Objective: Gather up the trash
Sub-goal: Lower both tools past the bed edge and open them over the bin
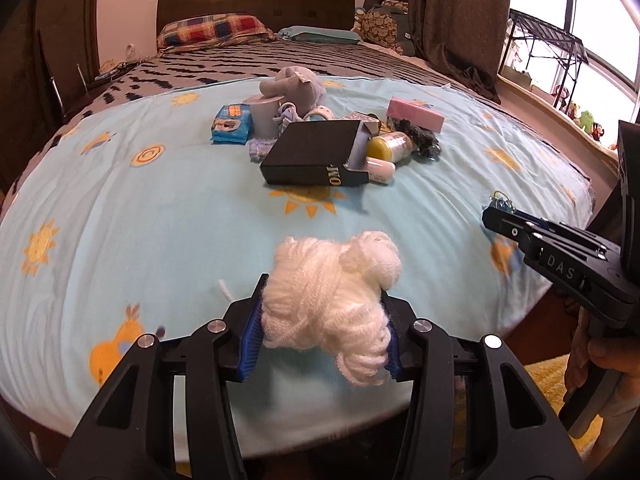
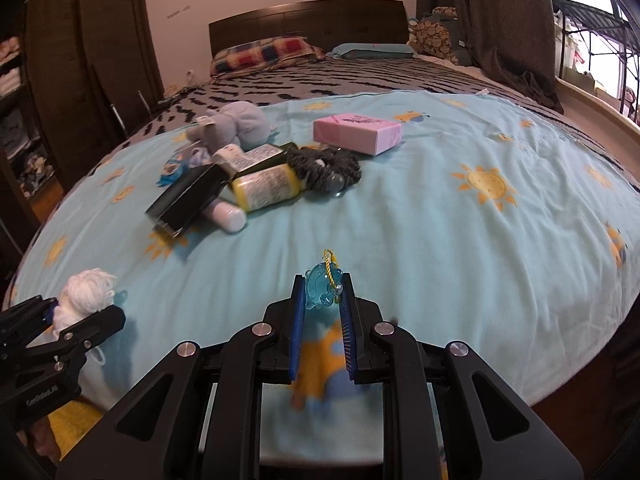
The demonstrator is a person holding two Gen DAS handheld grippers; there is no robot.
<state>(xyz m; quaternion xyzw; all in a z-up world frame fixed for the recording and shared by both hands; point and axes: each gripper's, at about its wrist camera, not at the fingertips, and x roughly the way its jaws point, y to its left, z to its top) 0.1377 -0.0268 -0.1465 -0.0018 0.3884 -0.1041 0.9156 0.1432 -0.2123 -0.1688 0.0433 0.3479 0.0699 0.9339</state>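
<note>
Left tool [image 1: 324,312] was clamped on a fluffy white yarn ball [image 1: 332,280], lifted just over the near edge of the bed's light-blue sun-print blanket [image 1: 140,220]. Right tool [image 2: 322,312] gripped a small translucent blue plastic charm with a yellow cord loop [image 2: 322,286], also held above the near edge. Step looked like carry-off: both picks made, two pieces in hand. Next move probably called for taking them to a bin, none in view.

Farther up lay a pile, counted: one black box [image 1: 312,154], one white tube [image 1: 380,168], one yellow-capped jar [image 1: 390,146], one dark knitted scrunchie [image 2: 330,168], one blue packet [image 1: 231,124], one white cup [image 1: 263,114], one pink box [image 1: 416,114], one grey plush toy [image 1: 290,84].
</note>
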